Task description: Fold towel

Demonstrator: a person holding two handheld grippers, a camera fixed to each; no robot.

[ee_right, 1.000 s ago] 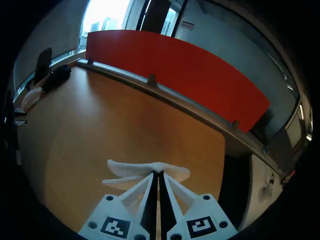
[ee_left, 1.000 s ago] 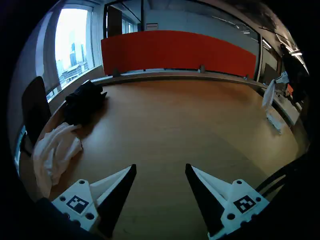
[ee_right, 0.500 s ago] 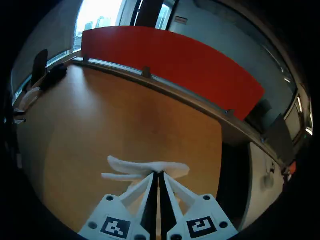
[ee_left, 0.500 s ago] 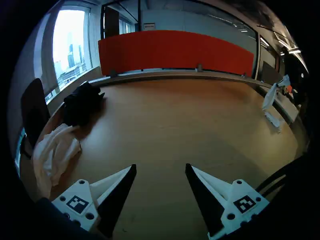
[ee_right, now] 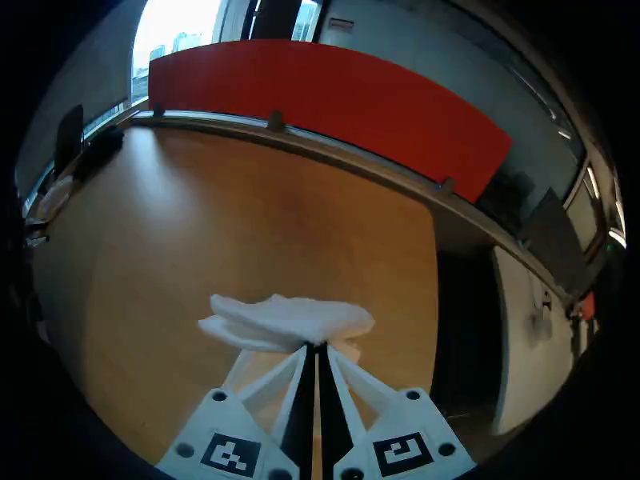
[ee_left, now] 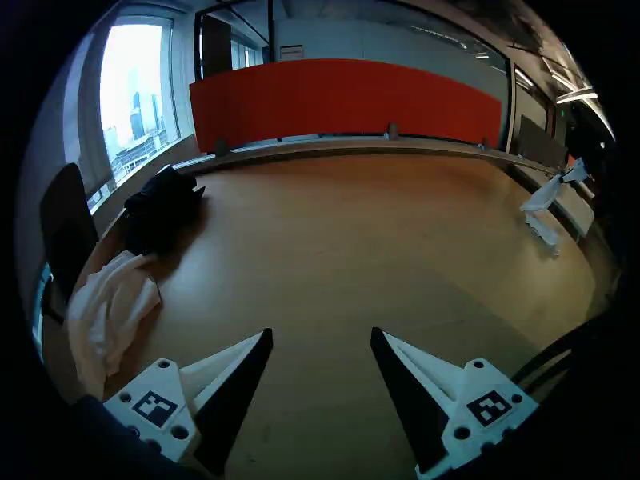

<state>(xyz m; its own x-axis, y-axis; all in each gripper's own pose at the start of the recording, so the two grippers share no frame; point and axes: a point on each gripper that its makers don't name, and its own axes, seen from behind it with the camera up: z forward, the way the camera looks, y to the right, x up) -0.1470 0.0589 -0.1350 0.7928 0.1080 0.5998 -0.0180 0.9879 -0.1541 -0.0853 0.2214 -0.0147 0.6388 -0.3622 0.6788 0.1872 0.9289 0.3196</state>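
Left gripper view: the left claw (ee_left: pixel 320 332) hovers released, fingers wide apart, over the wooden surface (ee_left: pixel 360 240). A crumpled white cloth (ee_left: pixel 108 316) lies at the surface's left edge, with a dark bundle (ee_left: pixel 160 210) just beyond it and a red partition (ee_left: pixel 344 96) along the far side. Far off at the right edge hangs the towel (ee_left: pixel 544 210) — white and bunched

Right gripper view: the right claw (ee_right: pixel 318 348) is clenched on the towel, both fingers pinching its bunched folds, which spread just past the tips — above the surface, near its right end
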